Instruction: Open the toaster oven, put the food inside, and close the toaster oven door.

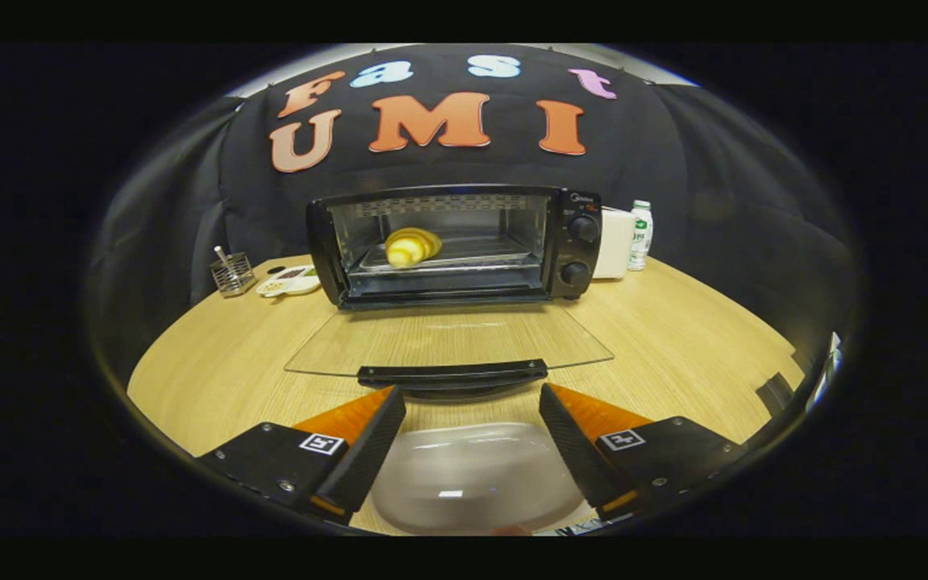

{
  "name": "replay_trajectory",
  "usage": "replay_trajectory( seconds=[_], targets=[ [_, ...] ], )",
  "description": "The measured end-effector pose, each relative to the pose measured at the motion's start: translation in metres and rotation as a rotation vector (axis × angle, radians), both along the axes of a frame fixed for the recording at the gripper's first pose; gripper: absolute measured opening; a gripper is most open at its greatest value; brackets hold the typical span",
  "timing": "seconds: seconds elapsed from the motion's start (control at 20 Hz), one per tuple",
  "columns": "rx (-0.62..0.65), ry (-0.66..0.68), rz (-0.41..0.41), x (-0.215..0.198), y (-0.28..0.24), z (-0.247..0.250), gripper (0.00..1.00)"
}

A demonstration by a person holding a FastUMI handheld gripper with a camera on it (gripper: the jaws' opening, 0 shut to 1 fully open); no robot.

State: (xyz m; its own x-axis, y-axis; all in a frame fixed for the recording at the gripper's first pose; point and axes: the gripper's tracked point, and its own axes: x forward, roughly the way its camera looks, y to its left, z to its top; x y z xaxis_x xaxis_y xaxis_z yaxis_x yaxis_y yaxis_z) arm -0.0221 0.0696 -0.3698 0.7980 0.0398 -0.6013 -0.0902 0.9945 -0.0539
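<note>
since the bread (pixel 412 246) sits inside, the wide-open, empty gripper (pixel 472 415) should lift the stiff glass door (pixel 448 342) by its handle (pixel 453 374).

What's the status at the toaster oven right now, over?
Gripper open, empty, just short of the door handle. Toaster oven door down flat, food on the rack inside. Nothing blocking the handle.

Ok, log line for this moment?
black toaster oven glass door: open | yellow pastry: on rack inside | tongs: open, empty, before door handle
</note>
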Motion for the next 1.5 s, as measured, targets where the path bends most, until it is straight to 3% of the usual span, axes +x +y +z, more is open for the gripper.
replay_trajectory(
  seconds=[0.35, 0.65, 1.15, 1.5],
  targets=[
    [-0.016, 0.072, 0.054, 0.010, 0.012, -0.022, 0.99],
    [0.007, 0.059, 0.062, 0.014, 0.012, -0.007, 0.99],
    [0.062, -0.123, 0.051, 0.049, 0.023, 0.073, 0.99],
    [0.133, -0.222, 0.019, 0.101, 0.035, 0.109, 1.00]
  ],
)
